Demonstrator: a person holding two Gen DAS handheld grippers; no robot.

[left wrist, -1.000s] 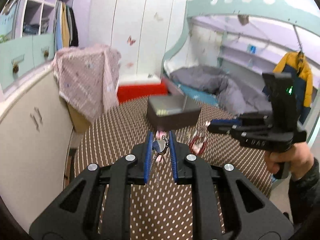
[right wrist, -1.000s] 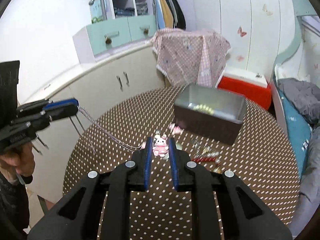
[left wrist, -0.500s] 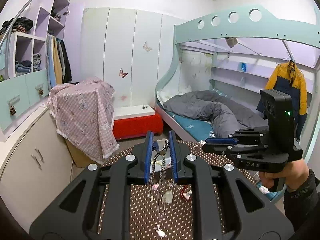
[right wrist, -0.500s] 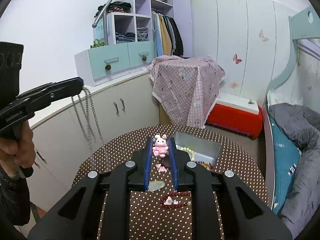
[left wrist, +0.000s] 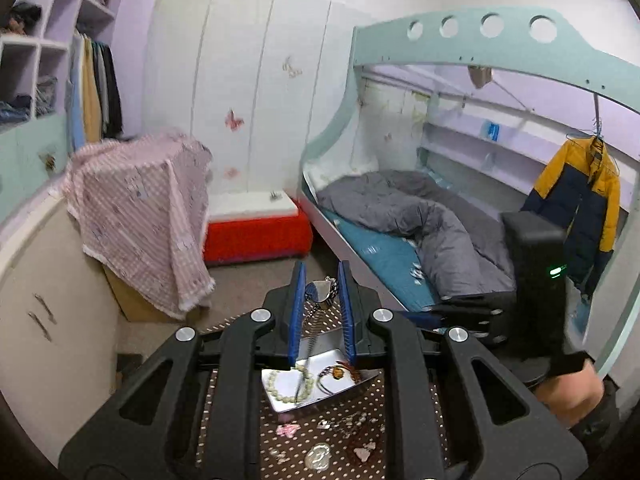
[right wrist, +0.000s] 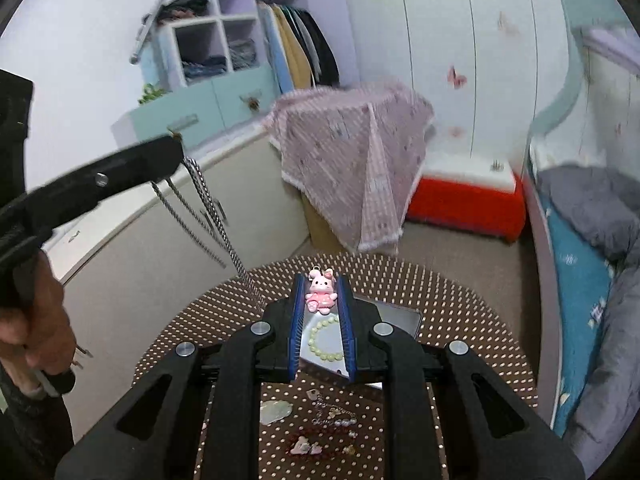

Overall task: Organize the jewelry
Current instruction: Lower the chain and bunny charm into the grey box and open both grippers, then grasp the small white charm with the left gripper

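Observation:
My left gripper [left wrist: 320, 292] is shut on a silver chain necklace [left wrist: 320, 293] by its pendant; the chain hangs down over the open grey jewelry box [left wrist: 280, 398]. The chain also shows in the right wrist view [right wrist: 208, 208], dangling from the left gripper [right wrist: 172, 152]. My right gripper [right wrist: 321, 294] is shut on a pink bunny charm [right wrist: 320, 290], held above the box [right wrist: 396, 316]. A pale green bead bracelet [right wrist: 325, 340] lies in the box, also seen in the left wrist view [left wrist: 289, 385], beside a ring-like piece [left wrist: 334, 374].
Loose jewelry lies on the brown dotted round table [right wrist: 460, 312] in front of the box: a shell-like piece [right wrist: 276, 411], a silver chain bit [right wrist: 332, 414], a red bracelet [right wrist: 320, 442]. Cabinets stand left, a bunk bed [left wrist: 400, 220] right.
Both grippers rose from the table with their items, then came over the box. The box, first seen from its side, now shows its open inside below the jaws.

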